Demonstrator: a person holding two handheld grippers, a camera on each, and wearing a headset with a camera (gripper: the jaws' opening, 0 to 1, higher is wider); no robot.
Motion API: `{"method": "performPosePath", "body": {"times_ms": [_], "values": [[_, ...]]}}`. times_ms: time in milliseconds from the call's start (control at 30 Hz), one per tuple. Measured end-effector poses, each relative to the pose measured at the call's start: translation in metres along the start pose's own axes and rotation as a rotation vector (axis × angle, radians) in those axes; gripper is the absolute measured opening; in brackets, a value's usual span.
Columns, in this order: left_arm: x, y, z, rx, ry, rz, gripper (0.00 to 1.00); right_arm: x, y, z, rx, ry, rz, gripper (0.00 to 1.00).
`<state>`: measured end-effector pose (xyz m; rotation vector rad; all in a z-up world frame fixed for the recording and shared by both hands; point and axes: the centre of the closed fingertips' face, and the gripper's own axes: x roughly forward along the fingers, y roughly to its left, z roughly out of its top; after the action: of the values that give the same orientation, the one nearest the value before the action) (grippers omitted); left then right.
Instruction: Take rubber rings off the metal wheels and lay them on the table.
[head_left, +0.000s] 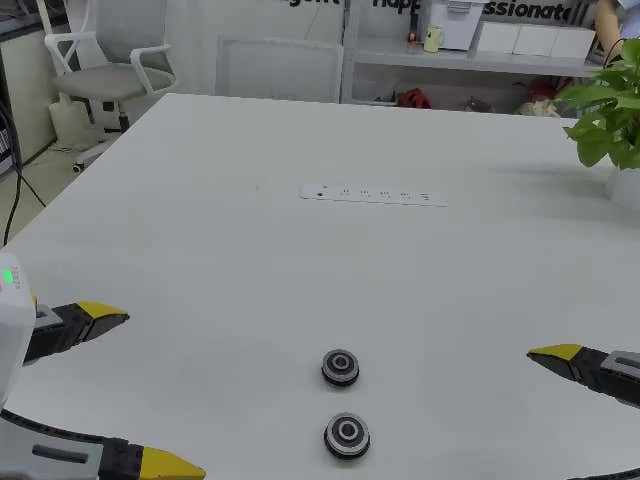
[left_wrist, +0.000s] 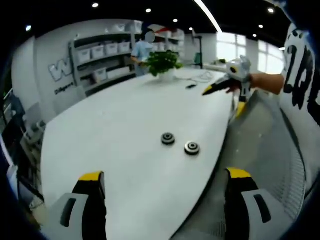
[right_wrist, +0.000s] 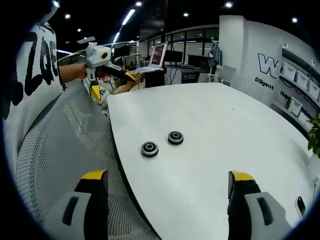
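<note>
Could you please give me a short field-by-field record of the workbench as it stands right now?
Surface: white table
Wheels: far wheel and near wheel, apart, by the table's front edge
Rings: seemingly on both wheels
Left gripper: jaws open, empty, left of the wheels
Right gripper: jaws open, empty, right of the wheels
Also: power strip mid-table, potted plant far right

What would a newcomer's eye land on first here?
Two small round metal wheels with black rubber rings stand out near the front edge of the white table: the farther wheel and the nearer wheel. The yellow-tipped left gripper and right gripper flank them, jaws wide open. A green potted plant sits far right.
</note>
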<state>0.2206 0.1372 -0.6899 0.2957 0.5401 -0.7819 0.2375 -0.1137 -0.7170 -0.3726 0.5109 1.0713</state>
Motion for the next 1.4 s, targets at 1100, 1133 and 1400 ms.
{"method": "performPosePath", "body": {"times_ms": [1100,1133,1400], "values": [[-0.0006,0.001,0.0004,-0.002,-0.004,0.005,1.0,0.0013,-0.0001,0.0016,0.0,-0.005,-0.002,0.97],[-0.0006,0.001,0.0002,-0.003,-0.004,0.005,1.0,0.0013,-0.0001,0.0017,-0.001,-0.006,-0.002,0.97],[-0.0005,0.0005,0.0001,-0.002,-0.004,0.004,1.0,0.0012,0.0003,0.0017,-0.004,-0.003,-0.001,0.97]]}}
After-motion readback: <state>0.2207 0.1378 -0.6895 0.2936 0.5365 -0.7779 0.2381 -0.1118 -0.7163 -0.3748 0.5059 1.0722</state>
